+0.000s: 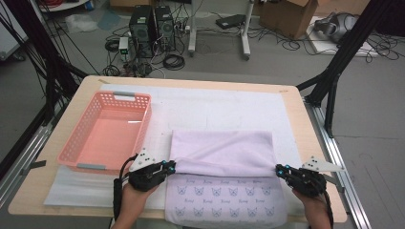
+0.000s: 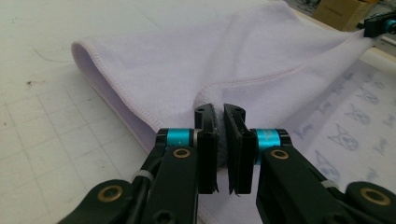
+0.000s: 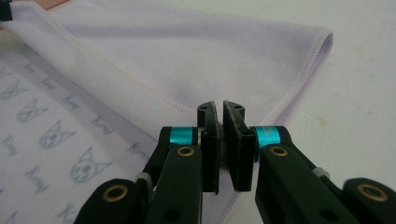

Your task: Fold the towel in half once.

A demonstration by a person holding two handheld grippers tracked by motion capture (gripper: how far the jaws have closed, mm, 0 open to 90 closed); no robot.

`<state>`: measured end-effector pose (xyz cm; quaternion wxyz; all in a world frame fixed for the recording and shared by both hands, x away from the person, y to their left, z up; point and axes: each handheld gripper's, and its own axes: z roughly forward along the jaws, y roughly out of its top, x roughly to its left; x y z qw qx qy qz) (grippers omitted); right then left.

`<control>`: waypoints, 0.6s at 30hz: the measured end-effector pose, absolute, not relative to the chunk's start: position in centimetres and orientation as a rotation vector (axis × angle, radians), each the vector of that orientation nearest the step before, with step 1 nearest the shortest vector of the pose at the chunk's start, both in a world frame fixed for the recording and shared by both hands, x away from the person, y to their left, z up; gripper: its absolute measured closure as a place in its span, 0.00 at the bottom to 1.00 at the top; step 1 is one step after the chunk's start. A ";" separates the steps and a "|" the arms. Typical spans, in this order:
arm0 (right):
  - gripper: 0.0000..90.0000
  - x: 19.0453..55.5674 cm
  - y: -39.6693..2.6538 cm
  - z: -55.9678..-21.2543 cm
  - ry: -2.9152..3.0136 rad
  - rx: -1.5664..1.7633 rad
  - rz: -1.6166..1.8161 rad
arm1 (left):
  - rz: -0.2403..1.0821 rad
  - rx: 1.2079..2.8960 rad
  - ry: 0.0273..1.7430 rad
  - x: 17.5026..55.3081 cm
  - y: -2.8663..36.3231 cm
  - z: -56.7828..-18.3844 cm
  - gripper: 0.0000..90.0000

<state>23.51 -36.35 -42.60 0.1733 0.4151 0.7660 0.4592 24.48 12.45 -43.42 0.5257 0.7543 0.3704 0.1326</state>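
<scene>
A pale lilac towel (image 1: 222, 151) with a cat-face print on its inner side lies on the white mat, its far half folded over toward me. My left gripper (image 1: 170, 167) is shut on the left corner of the folded edge; in the left gripper view the cloth (image 2: 210, 60) is pinched between the jaws of that gripper (image 2: 220, 111). At the right corner of the same edge my right gripper (image 1: 281, 170) is shut too, and in the right gripper view the towel (image 3: 187, 51) runs out from its jaws (image 3: 219, 107). The printed part (image 1: 224, 198) lies flat near the front edge.
A pink plastic basket (image 1: 76, 143) stands to the left of the towel, close to my left gripper. The white mat (image 1: 215, 107) covers most of the wooden table (image 1: 305, 124). Cables, computer towers and boxes sit on the floor beyond the table.
</scene>
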 end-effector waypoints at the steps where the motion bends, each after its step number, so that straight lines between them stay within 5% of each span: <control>1: 0.94 23.0 -36.3 -42.5 2.178 1.175 1.300 | 0.313 1.804 0.878 24.1 12.5 -43.4 0.93; 18: 0.94 17.0 -37.0 -42.2 2.222 1.123 1.305 | 0.246 1.865 0.819 19.4 13.0 -43.6 0.92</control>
